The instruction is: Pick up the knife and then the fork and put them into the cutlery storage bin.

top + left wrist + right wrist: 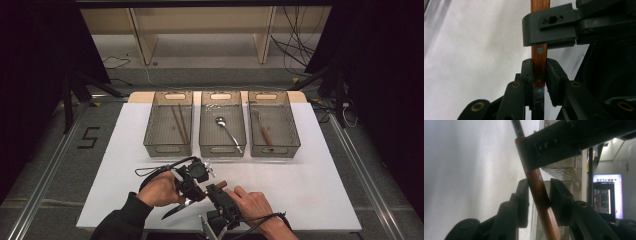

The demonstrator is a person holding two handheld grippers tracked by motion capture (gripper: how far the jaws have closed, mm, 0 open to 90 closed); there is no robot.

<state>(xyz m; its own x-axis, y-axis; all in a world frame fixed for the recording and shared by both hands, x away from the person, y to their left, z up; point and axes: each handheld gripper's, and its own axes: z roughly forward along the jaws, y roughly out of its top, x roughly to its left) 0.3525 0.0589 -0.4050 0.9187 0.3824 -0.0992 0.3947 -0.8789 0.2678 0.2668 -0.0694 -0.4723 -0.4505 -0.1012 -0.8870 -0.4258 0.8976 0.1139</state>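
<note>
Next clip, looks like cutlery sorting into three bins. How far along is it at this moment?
Apparently done: chopsticks lie in the left bin, a spoon in the middle bin, a wooden-handled fork in the right bin. In hand: a wooden-handled knife, gripped by the left hand-held gripper; the right hand-held gripper straddles its handle. Left: presumably binning the knife.

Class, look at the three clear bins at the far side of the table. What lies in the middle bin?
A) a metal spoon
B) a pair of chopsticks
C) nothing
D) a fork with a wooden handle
A: in the high view the middle bin holds a metal spoon, its bowl toward the far end; the chopsticks lie in the left bin and the wooden-handled fork in the right one.
</note>
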